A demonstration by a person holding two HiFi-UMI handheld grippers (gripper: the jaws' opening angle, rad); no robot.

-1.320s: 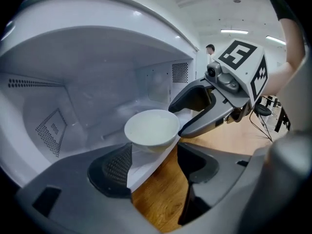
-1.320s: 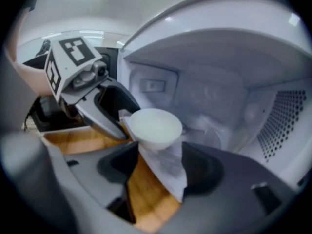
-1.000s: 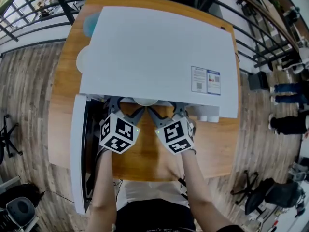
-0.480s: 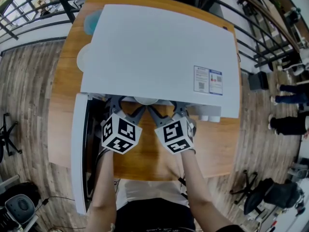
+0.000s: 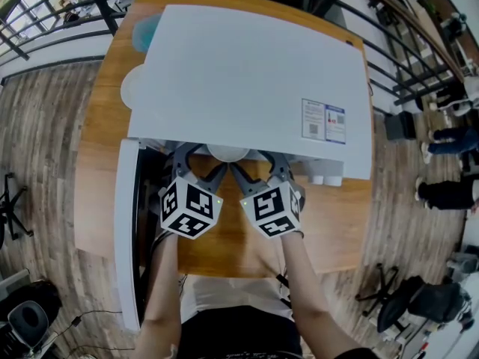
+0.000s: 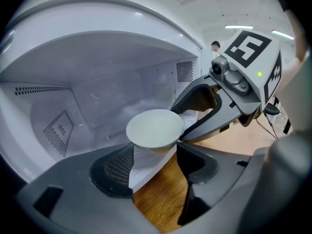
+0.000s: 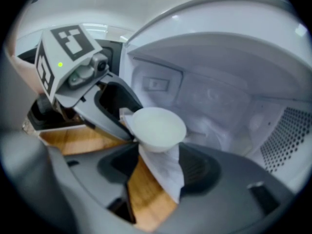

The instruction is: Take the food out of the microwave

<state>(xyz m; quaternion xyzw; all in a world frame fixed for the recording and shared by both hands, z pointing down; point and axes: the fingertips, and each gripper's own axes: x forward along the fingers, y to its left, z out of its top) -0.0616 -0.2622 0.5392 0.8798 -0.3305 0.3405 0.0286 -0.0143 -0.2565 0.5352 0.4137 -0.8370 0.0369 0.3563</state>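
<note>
White bowl (image 5: 227, 153) between two spread grippers (image 5: 200, 160) (image 5: 251, 163)

In the head view the top of the microwave (image 5: 247, 73) hides all but the near rim of the white bowl (image 5: 227, 153), and its contents cannot be told. Print on the label (image 5: 324, 121) is too small to read.

Count: 1 microwave (image 5: 247, 73); 1 white bowl (image 5: 227, 153) at jaws' tips; 2 grippers, left gripper (image 5: 198, 161) and right gripper (image 5: 254, 164); 1 desk (image 5: 329, 223).

Open office mezzanine: swivel chairs (image 5: 410, 303); railings (image 5: 408, 47); plank floor (image 5: 45, 133).
</note>
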